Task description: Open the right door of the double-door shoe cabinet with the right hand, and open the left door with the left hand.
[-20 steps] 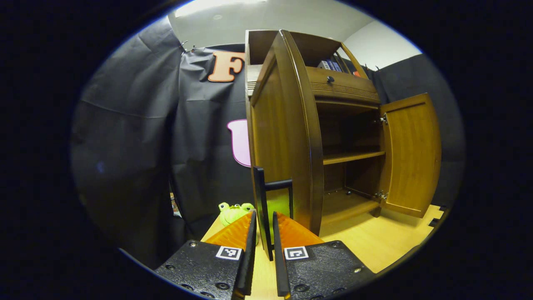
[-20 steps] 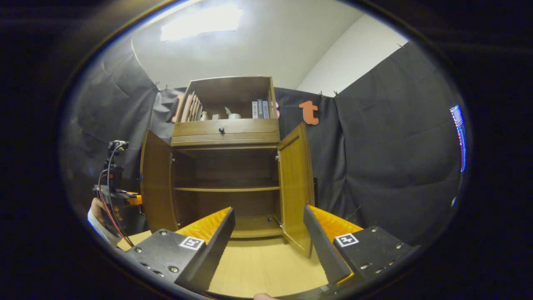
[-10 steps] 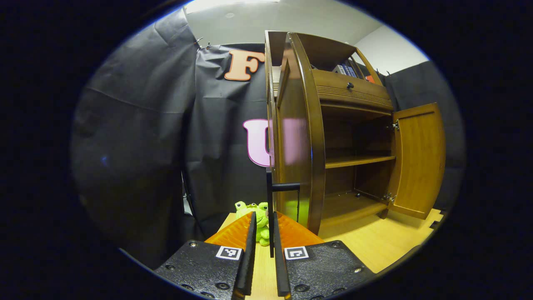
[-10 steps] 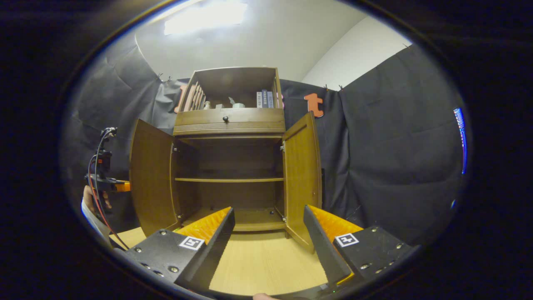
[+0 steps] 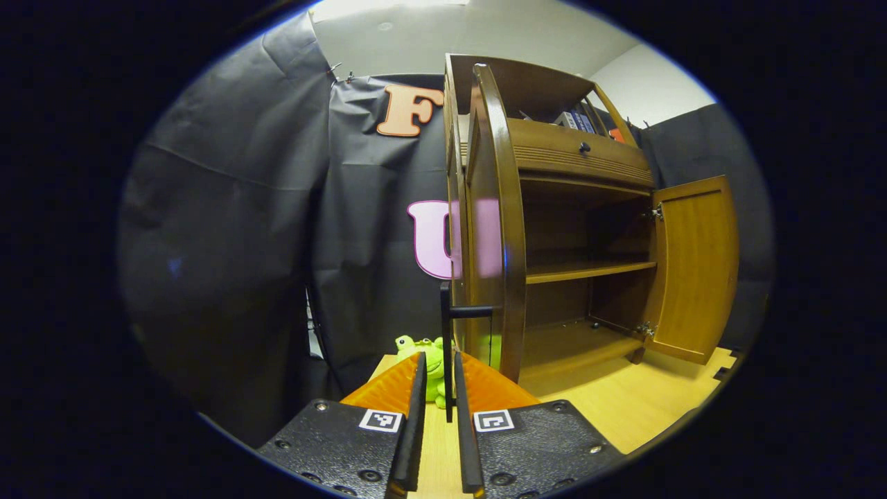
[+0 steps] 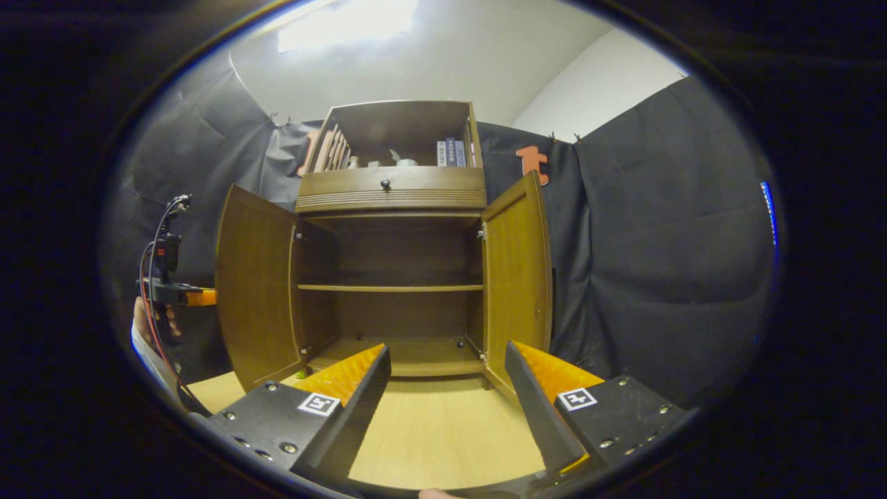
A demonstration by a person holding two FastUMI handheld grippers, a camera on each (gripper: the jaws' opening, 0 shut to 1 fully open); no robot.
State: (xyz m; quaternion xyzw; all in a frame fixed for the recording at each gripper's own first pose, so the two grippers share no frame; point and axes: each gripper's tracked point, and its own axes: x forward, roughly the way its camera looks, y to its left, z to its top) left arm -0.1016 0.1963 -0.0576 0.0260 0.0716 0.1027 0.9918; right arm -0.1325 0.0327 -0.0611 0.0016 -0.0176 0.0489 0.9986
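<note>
The brown wooden shoe cabinet (image 6: 391, 190) stands with both doors swung out. In the left gripper view the left door (image 5: 493, 208) is seen edge-on, and its black bar handle (image 5: 447, 326) runs down between the fingers of my left gripper (image 5: 438, 357), which is shut on it. The right door (image 5: 693, 263) hangs wide open at the far side. In the right gripper view my right gripper (image 6: 447, 353) is open and holds nothing, set back in front of the cabinet between the left door (image 6: 256, 291) and the right door (image 6: 516, 277). The left gripper (image 6: 201, 298) shows at the left door's outer edge.
A green frog toy (image 5: 426, 357) sits on the light wooden floor (image 6: 436, 430) beside the cabinet's left side. Inside, one shelf (image 6: 391, 287) is bare. Books (image 6: 450, 152) stand in the top compartment above a drawer. A hand (image 6: 149, 326) holds the left gripper.
The left door has swung further out with my left gripper on its handle. The right gripper view has shifted, so the cabinet sits larger and higher.
</note>
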